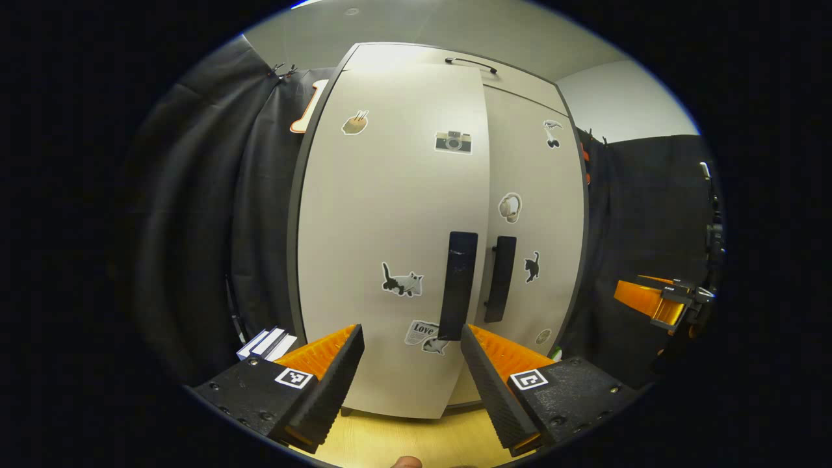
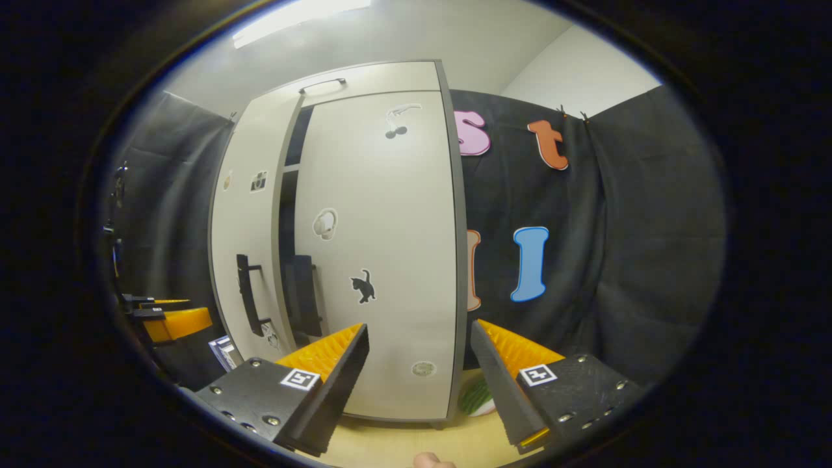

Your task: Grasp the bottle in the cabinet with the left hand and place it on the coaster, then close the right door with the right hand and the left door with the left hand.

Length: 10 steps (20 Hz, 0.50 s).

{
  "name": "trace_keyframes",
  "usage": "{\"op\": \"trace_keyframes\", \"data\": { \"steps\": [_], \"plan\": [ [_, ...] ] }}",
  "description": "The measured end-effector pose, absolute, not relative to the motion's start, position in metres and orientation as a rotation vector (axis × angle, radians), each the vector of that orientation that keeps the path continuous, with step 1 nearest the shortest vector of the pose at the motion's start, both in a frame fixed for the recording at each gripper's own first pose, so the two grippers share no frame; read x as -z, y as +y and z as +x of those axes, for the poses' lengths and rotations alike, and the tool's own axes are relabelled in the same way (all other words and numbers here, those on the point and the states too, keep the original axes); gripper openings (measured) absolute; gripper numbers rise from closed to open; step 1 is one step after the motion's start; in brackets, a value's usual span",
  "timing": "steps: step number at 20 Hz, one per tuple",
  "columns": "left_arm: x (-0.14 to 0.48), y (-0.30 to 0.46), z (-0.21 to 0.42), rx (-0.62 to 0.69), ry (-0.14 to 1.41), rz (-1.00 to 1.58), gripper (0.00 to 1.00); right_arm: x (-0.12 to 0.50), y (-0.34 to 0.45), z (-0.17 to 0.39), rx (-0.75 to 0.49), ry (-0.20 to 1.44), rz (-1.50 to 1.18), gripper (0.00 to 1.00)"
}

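Light wood table (image 1: 390, 442), bare strip at bottom of both views. Cabinet (image 1: 403, 403) standing on it, base touching wood. Stack of books (image 1: 268, 342) just left of cabinet in left gripper view, partly hidden. In right gripper view, green-striped obj on white base (image 2: 478, 398) at cabinet's right corner, mostly hidden; can't tell what.

Stands on the tabletop (image 1: 390, 442): the cabinet (image 1: 526, 84). Left door (image 1: 390, 214) ajar before it, right door (image 2: 383, 260) shut alongside. Books (image 1: 266, 342) left of the cabinet.

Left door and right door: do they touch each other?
Apart. The right gripper view shows a dark gap between the left door and the right door.
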State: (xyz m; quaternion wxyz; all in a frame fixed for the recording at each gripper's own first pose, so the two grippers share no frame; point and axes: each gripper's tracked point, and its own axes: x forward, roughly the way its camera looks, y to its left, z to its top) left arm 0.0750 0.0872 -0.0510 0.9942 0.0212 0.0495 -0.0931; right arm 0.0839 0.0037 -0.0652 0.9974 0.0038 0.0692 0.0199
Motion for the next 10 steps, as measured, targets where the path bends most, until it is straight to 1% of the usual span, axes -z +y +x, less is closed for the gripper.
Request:
{"op": "trace_keyframes", "data": {
  "steps": [5,10],
  "plan": [
    [0.017,0.061,0.071,0.205,0.068,0.086,0.94,0.041,0.006,0.086,-0.060,0.112,0.020,0.96],
    [-0.043,0.018,0.067,0.213,0.027,0.134,0.94,-0.012,-0.013,0.093,-0.026,0.067,0.034,0.96]
  ]
}}
